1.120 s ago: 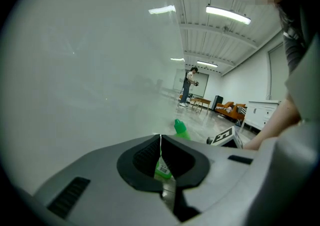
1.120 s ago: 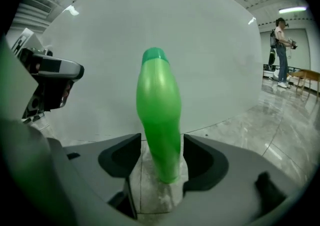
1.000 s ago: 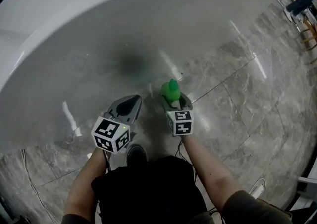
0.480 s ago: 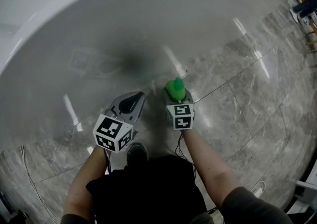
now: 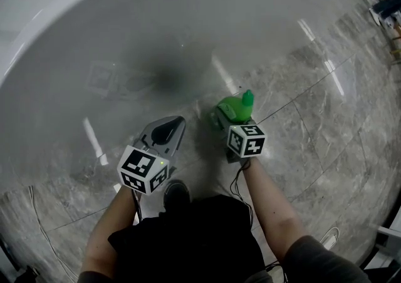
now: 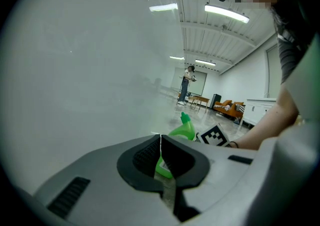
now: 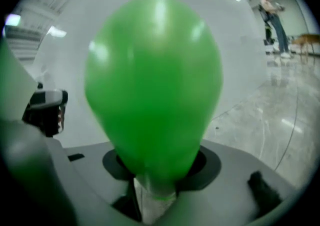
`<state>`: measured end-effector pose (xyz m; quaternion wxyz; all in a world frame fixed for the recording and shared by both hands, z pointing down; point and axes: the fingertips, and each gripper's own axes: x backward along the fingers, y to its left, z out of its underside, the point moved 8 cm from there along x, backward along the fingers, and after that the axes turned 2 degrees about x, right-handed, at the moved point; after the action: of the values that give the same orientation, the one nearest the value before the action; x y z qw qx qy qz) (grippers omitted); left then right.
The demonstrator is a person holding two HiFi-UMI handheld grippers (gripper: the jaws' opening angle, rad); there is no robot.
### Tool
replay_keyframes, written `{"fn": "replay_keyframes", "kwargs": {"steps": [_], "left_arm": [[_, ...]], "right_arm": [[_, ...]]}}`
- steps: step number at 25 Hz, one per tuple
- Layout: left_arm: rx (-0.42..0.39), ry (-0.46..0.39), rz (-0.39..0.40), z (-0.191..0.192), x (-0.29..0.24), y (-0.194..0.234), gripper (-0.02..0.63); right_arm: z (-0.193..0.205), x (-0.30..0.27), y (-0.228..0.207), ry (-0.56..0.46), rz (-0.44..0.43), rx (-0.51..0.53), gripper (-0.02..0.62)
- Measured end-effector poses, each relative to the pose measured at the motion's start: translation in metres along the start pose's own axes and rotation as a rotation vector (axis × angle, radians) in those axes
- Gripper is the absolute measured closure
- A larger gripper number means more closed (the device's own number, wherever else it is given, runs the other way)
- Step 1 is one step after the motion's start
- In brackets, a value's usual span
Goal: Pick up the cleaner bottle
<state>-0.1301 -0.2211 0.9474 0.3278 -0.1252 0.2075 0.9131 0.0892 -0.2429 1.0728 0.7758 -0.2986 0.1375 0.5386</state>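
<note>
Green and upright a second ago, the plastic cleaner bottle (image 5: 237,108) now leans in the head view, cap to the upper right, above the grey marble floor (image 5: 313,144); the right gripper (image 5: 227,119) has just been closing its fingers on the body. The left gripper view shows the left gripper (image 6: 160,142) with fingers together on nothing. In the right gripper view the bottle is clamped low between the fingers, so the pick-up looks nearly secured.

cleaner bottle (image 5: 237,108) loud bright green; left gripper (image 5: 178,119) light grey, black pads (image 6: 145,157); its cube (image 5: 143,169) black-and-white squares; floor (image 5: 313,125) grey marble, pale veins, dark seams; curved wall (image 5: 125,25) glossy white; person's top (image 5: 188,238) black
</note>
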Motion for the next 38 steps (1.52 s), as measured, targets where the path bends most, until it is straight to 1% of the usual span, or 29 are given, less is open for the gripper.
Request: {"fn": "replay_keyframes", "kwargs": {"steps": [2, 4, 6, 9, 12, 15, 17, 19, 22, 24, 28, 32, 35, 38], "left_arm": [[-0.001, -0.001, 0.008, -0.001, 0.000, 0.000, 0.591], [-0.008, 0.006, 0.031, -0.002, 0.000, -0.002, 0.591], [-0.016, 0.014, 0.066, -0.004, 0.004, -0.007, 0.591], [-0.006, 0.026, 0.088, -0.016, 0.013, -0.012, 0.591], [0.028, 0.080, 0.068, -0.034, 0.021, -0.021, 0.591], [0.043, 0.129, 0.071, -0.062, 0.035, -0.045, 0.591], [0.040, 0.134, 0.072, -0.089, 0.044, -0.063, 0.591], [0.057, 0.120, 0.069, -0.119, 0.054, -0.081, 0.591], [0.101, 0.070, 0.046, -0.176, 0.076, -0.106, 0.591], [0.104, 0.052, 0.026, -0.218, 0.095, -0.116, 0.591], [0.100, 0.042, -0.005, -0.294, 0.130, -0.126, 0.591], [0.126, 0.052, -0.022, -0.367, 0.168, -0.135, 0.591], [0.170, 0.042, -0.046, -0.409, 0.192, -0.133, 0.591], [0.203, 0.034, -0.087, -0.440, 0.206, -0.130, 0.591]], "right_arm": [[0.004, 0.004, -0.007, -0.035, -0.044, -0.151, 0.402], [0.009, 0.010, -0.009, -0.067, -0.103, -0.250, 0.403], [0.012, 0.020, -0.006, -0.086, -0.158, -0.305, 0.403], [0.004, 0.039, 0.004, -0.101, -0.195, -0.369, 0.403], [-0.018, 0.065, 0.020, -0.110, -0.213, -0.460, 0.403], [-0.049, 0.108, 0.040, -0.114, -0.229, -0.544, 0.403], [-0.077, 0.138, 0.054, -0.121, -0.258, -0.588, 0.403], [-0.108, 0.169, 0.067, -0.131, -0.287, -0.624, 0.403], [-0.162, 0.213, 0.088, -0.136, -0.313, -0.643, 0.403], [-0.202, 0.238, 0.105, -0.144, -0.333, -0.659, 0.403], [-0.283, 0.282, 0.137, -0.157, -0.362, -0.667, 0.403], [-0.363, 0.326, 0.174, -0.163, -0.371, -0.719, 0.403], [-0.416, 0.346, 0.202, -0.157, -0.358, -0.714, 0.403], [-0.466, 0.361, 0.218, -0.168, -0.387, -0.688, 0.403]]}}
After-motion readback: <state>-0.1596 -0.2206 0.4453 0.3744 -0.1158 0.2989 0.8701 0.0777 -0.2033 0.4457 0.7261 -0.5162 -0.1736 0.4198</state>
